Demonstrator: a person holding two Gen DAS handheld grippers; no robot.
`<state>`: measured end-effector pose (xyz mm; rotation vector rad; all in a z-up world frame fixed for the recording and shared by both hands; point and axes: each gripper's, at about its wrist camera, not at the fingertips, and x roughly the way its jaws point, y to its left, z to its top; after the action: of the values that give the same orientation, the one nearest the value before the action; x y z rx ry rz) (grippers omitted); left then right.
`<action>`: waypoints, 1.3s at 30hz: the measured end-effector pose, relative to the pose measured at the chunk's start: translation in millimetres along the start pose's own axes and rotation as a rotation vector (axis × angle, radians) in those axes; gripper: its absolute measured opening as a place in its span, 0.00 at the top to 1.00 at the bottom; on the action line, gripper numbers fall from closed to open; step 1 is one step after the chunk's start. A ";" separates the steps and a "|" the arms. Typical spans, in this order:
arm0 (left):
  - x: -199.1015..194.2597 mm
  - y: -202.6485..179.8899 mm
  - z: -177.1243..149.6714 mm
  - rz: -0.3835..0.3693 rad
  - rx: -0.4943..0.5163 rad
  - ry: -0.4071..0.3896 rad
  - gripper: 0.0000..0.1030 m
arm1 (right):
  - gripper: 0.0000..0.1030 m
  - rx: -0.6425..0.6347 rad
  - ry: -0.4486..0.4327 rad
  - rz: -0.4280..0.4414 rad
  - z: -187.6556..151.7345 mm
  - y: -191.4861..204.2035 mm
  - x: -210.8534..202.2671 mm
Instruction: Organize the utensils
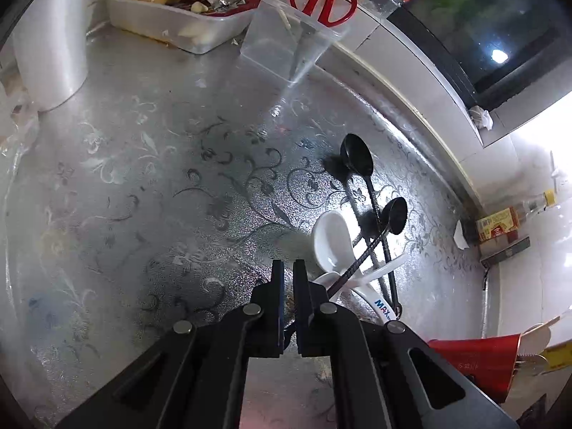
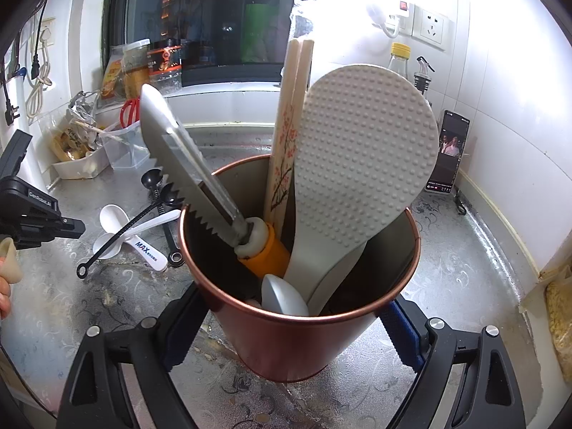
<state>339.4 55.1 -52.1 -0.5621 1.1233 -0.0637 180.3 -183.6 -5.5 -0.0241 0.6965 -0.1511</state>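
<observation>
1. The left gripper (image 1: 289,268) is pinched together with nothing in it.
2. The spoons (image 1: 330,239) lie on the counter (image 1: 161,186), just to its right.
3. The right gripper (image 2: 291,321) squeezes the red cup (image 2: 296,343).

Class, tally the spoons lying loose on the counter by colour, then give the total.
White spoons: 2
Black spoons: 2
Total: 4
</observation>
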 end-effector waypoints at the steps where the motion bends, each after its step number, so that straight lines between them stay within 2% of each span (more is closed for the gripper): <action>1: 1.1 -0.2 0.5 -0.006 0.002 0.007 0.95 | 0.11 -0.001 0.000 0.000 -0.1 0.1 -0.3; 3: 2.6 -1.5 0.5 -0.017 0.011 0.012 0.90 | 0.11 0.000 0.000 0.000 0.2 -0.2 0.3; 5: 5.9 -5.8 -2.0 -0.023 0.025 0.024 0.72 | 0.11 -0.001 0.000 0.000 -0.5 -0.1 0.1; 10: 17.8 -13.6 -7.5 -0.035 0.051 0.059 0.71 | 0.11 -0.002 0.001 0.000 -0.5 -0.2 0.0; 15: 23.0 -15.2 -10.3 -0.030 0.066 0.061 0.71 | 0.11 -0.002 0.001 0.000 -0.8 -0.1 0.3; 16: 23.6 -14.8 -10.6 -0.032 0.064 0.058 0.73 | 0.11 -0.003 0.001 -0.001 -0.8 -0.1 0.4; 18: 23.9 -14.1 -11.5 -0.033 0.067 0.055 0.92 | 0.11 -0.003 0.001 0.000 -1.5 -1.4 1.1; 19: 23.3 -13.3 -11.9 -0.028 0.068 0.051 0.95 | 0.11 -0.002 0.001 -0.001 -1.4 -0.7 0.5; 25: 14.5 -6.1 -9.3 -0.020 0.061 0.015 0.97 | 0.11 -0.003 0.001 -0.001 -1.1 -0.7 0.2; 29: 8.1 2.5 -7.6 0.027 0.063 0.019 0.97 | 0.11 -0.003 0.002 -0.001 -0.8 -0.6 0.0; 33: -3.1 11.0 -9.9 0.040 0.087 0.005 0.97 | 0.11 -0.003 0.002 -0.002 -1.5 -1.4 0.7; 39: -28.9 21.5 -9.1 0.074 0.101 -0.053 0.97 | 0.11 0.000 0.004 -0.002 -2.8 -4.3 1.8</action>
<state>313.7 79.4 -40.6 -0.4297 1.0821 -0.0407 179.3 -188.0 -8.5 -0.0250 0.7005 -0.1531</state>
